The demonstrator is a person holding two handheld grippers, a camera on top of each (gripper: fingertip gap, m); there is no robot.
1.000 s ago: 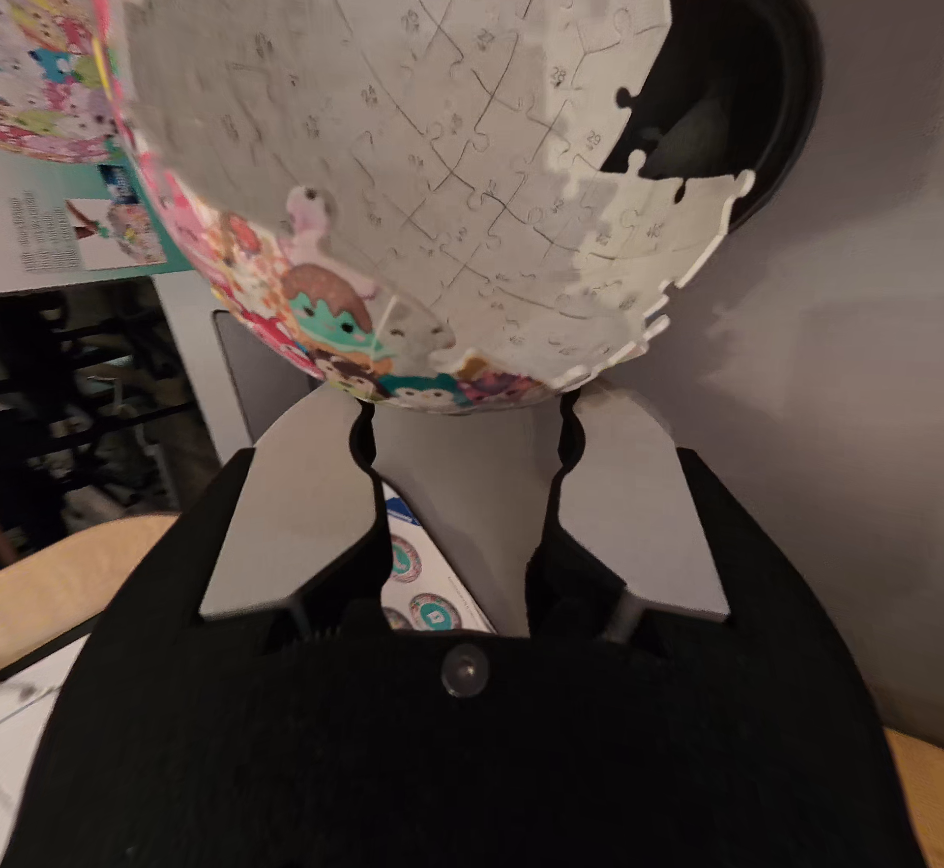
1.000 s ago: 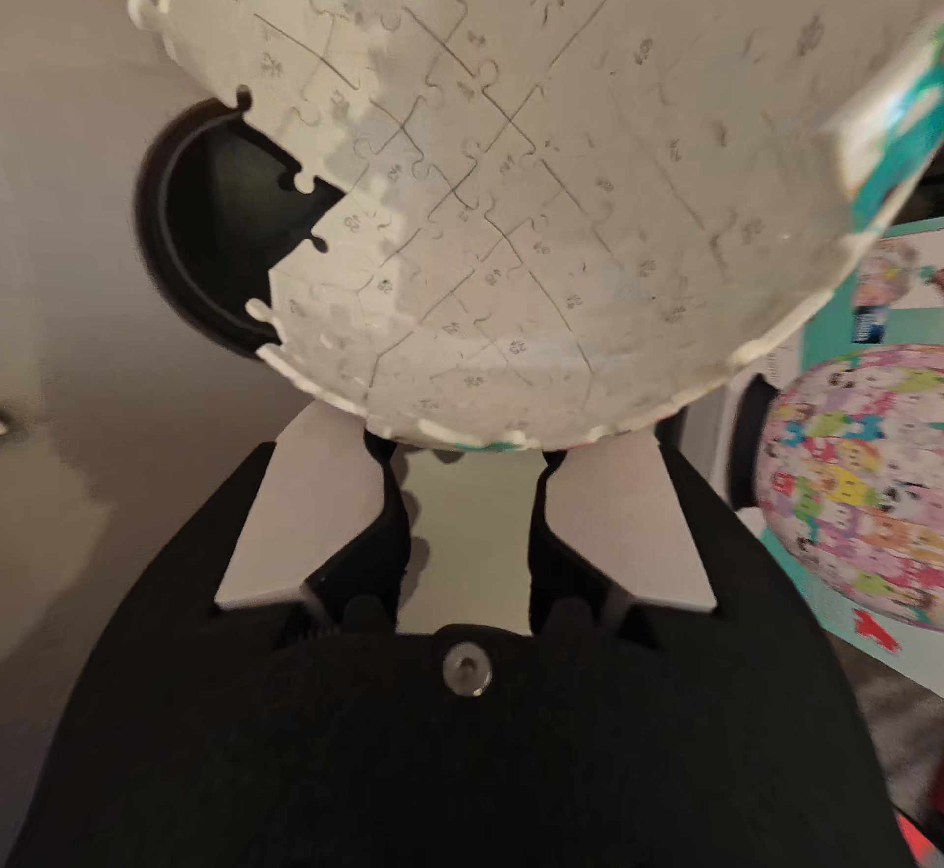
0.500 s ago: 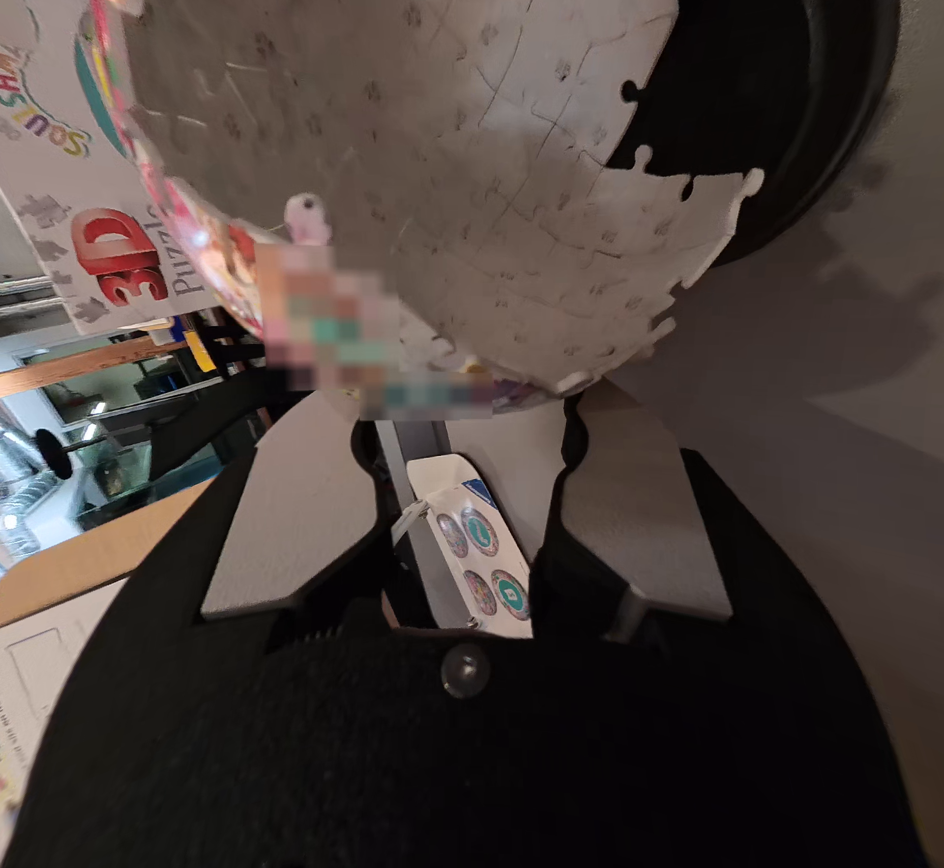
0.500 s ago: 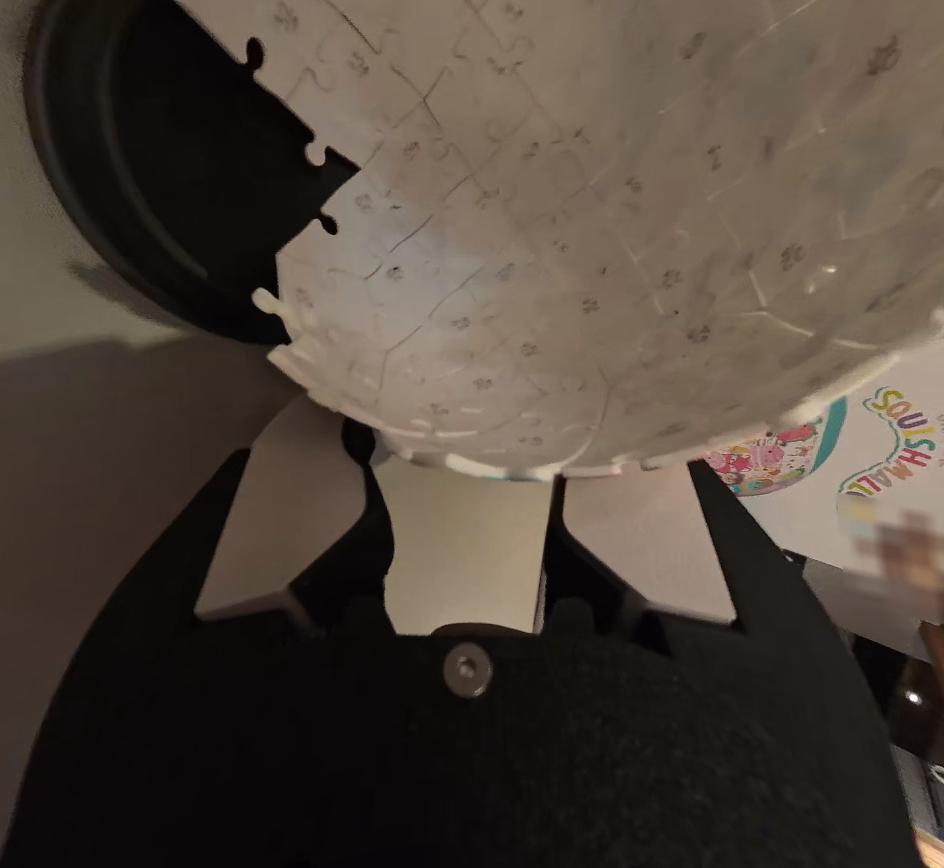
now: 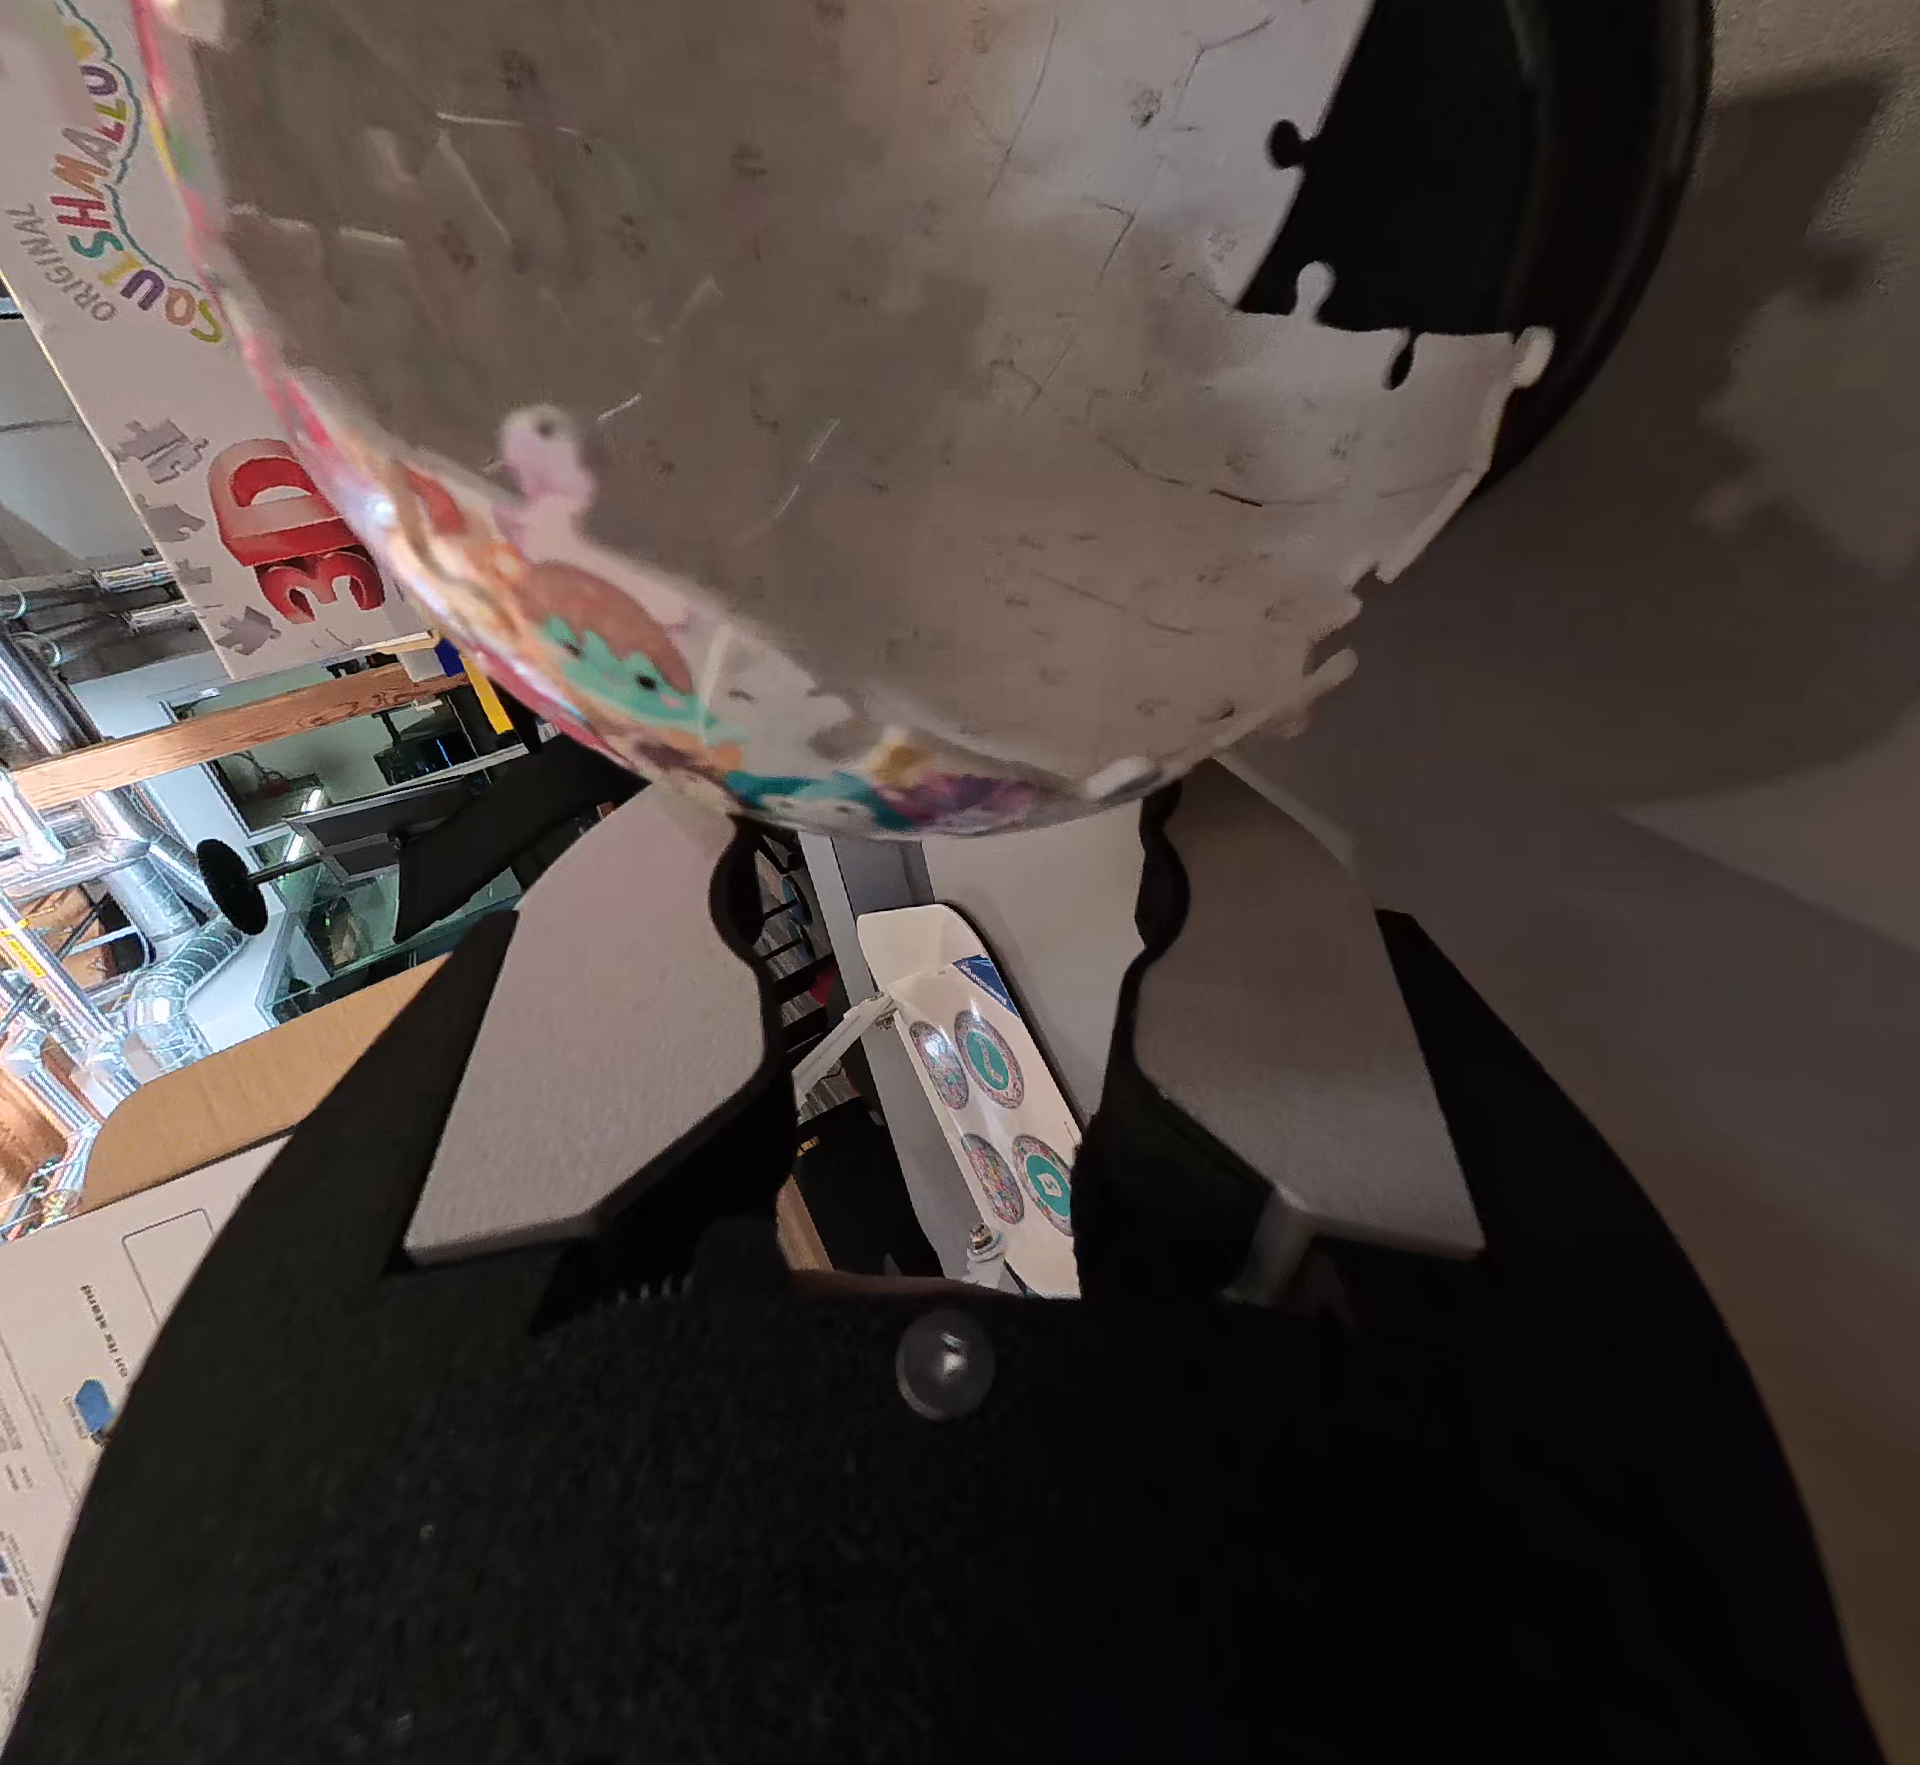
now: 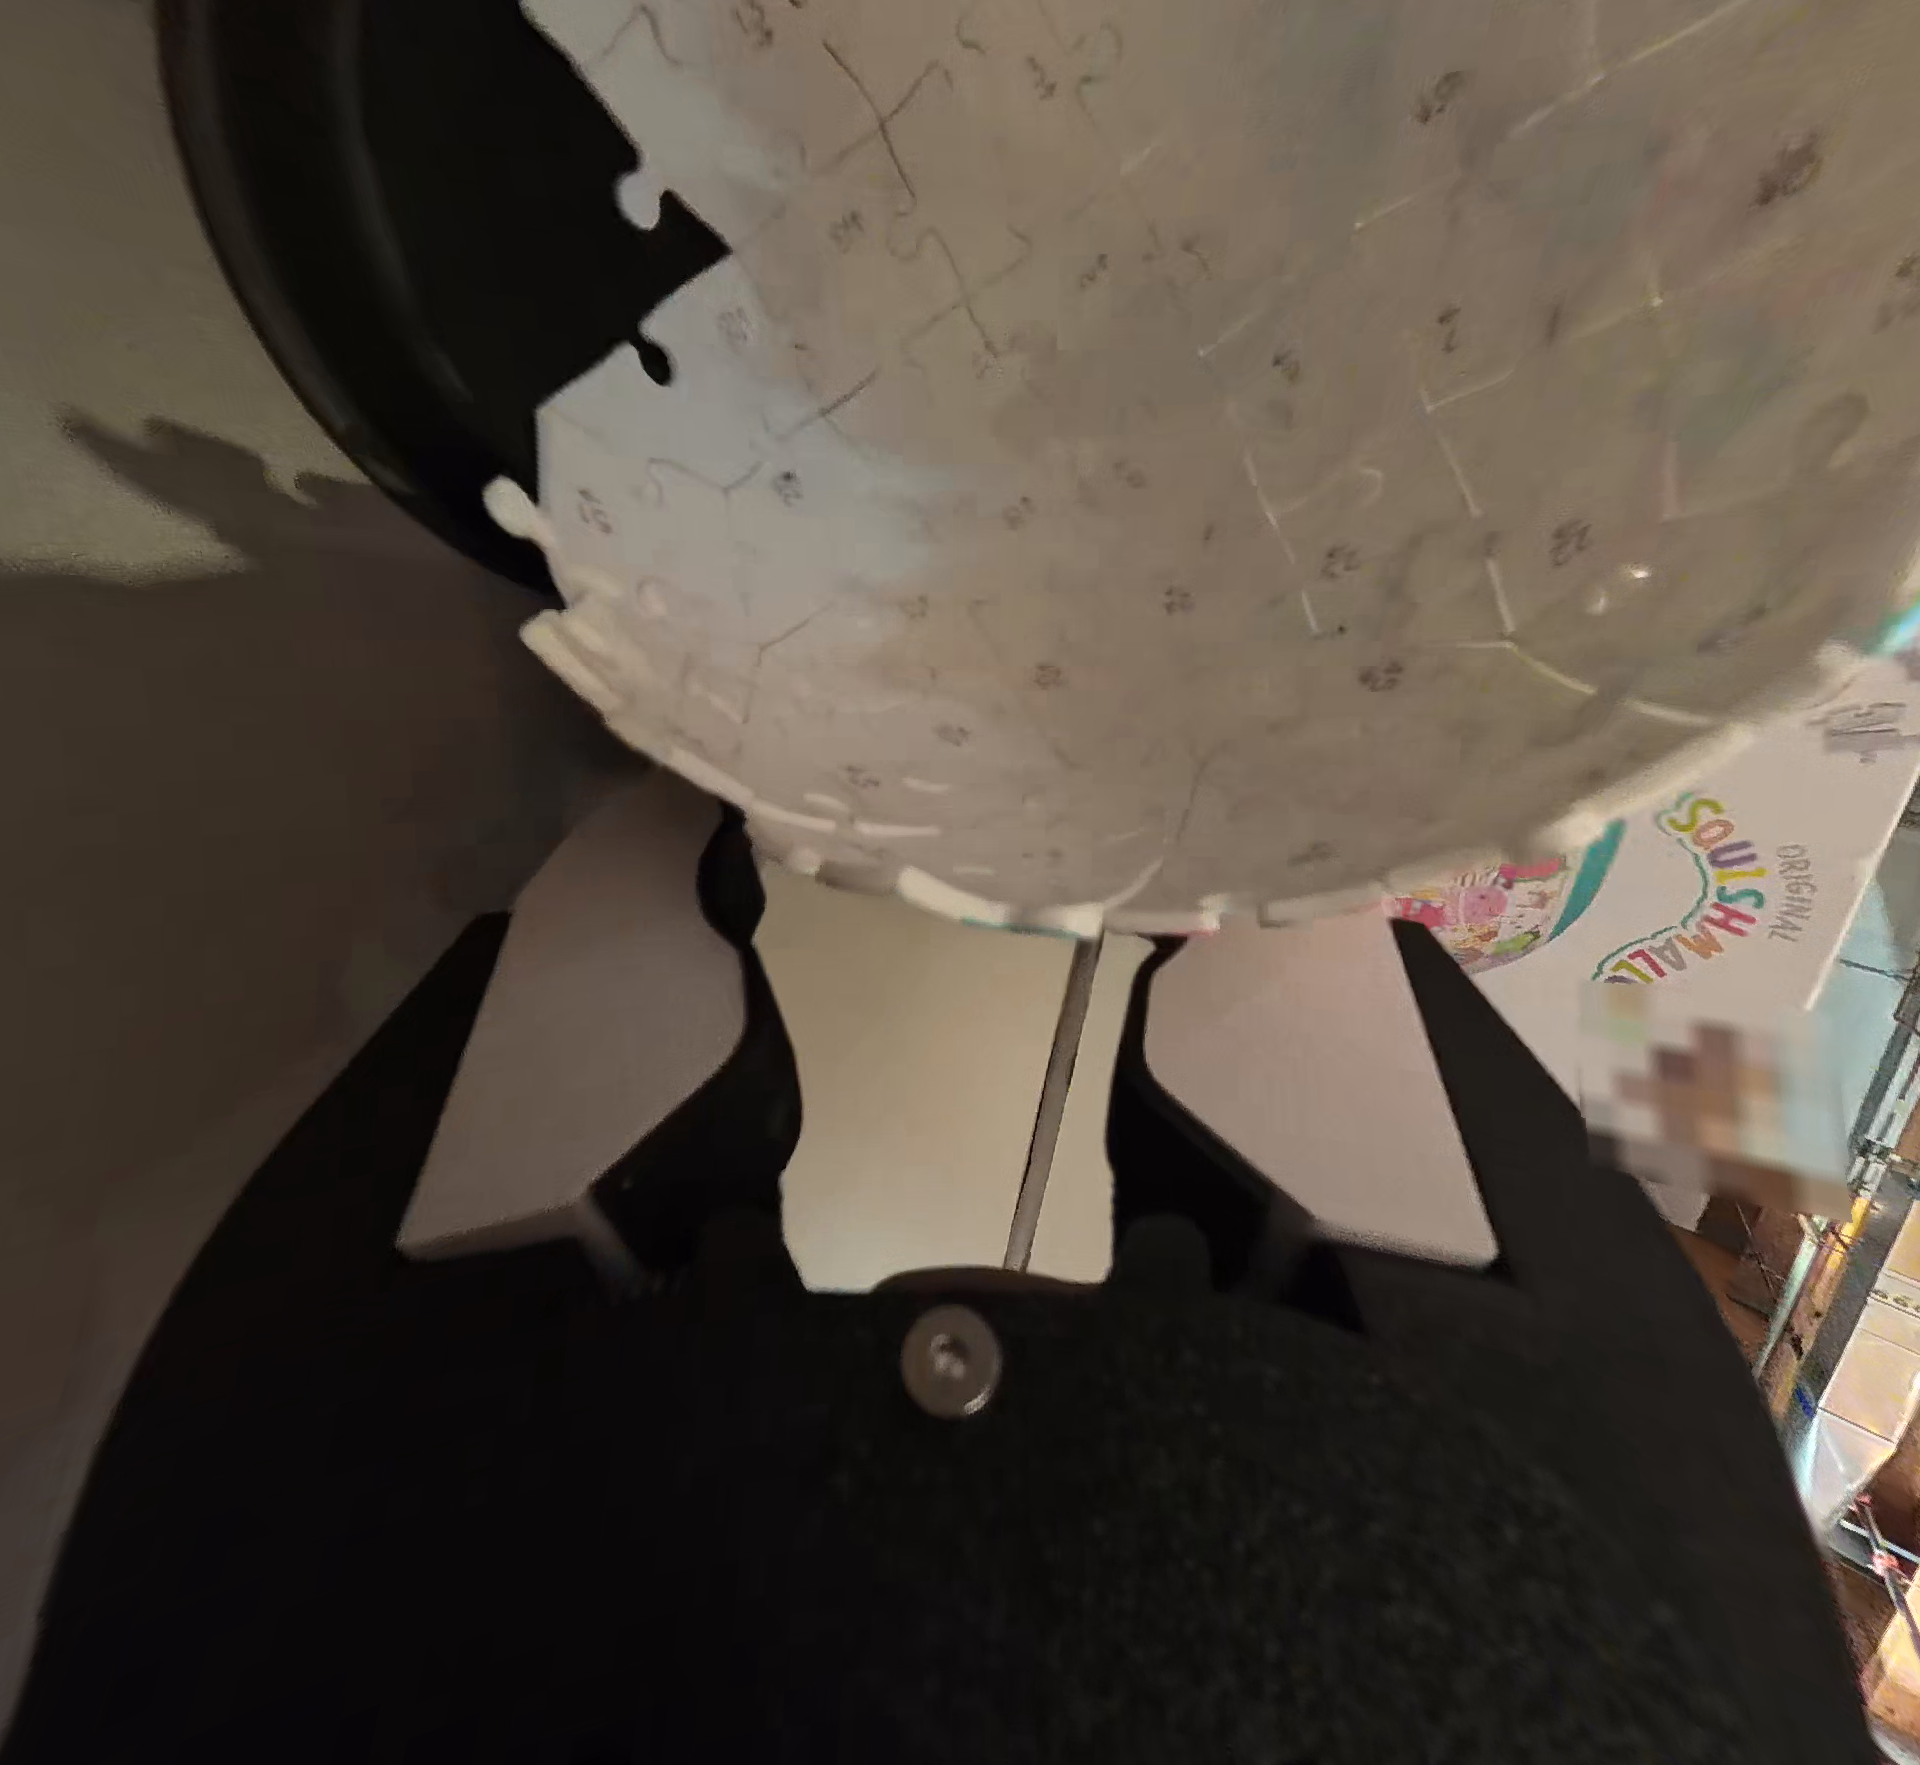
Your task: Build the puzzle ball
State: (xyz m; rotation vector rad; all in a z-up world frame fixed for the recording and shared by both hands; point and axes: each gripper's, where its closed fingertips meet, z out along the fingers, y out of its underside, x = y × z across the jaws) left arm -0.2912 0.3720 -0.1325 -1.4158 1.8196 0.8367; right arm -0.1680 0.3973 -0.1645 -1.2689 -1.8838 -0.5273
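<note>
The puzzle ball [image 5: 831, 313] is a part-built shell, seen from its white numbered inside, with a colourful printed outside along its lower left rim. It has a jagged open edge at the right in the left wrist view and at the left in the right wrist view [image 6: 1247, 365]. It is up in the air. My left gripper [image 5: 940, 822] has its fingers partly apart, with the ball's lower rim held at the tips. My right gripper [image 6: 935, 868] holds the same rim likewise. The fingertips are hidden behind the ball.
A black round dish-like object [image 5: 1538, 105] shows through the ball's gap, also in the right wrist view [image 6: 343, 209], against a pale wall [image 5: 1662, 780]. The puzzle box [image 5: 125, 344] stands at the left. A white leaflet [image 5: 987, 1071] and a cardboard box [image 5: 208, 1123] lie below. The left gripper's tips are roughly 12 cm from the right gripper's.
Both views have swung with the ball still at the fingertips. The ball and the black object look larger and closer. The puzzle box and the room behind have come into view at the sides.
</note>
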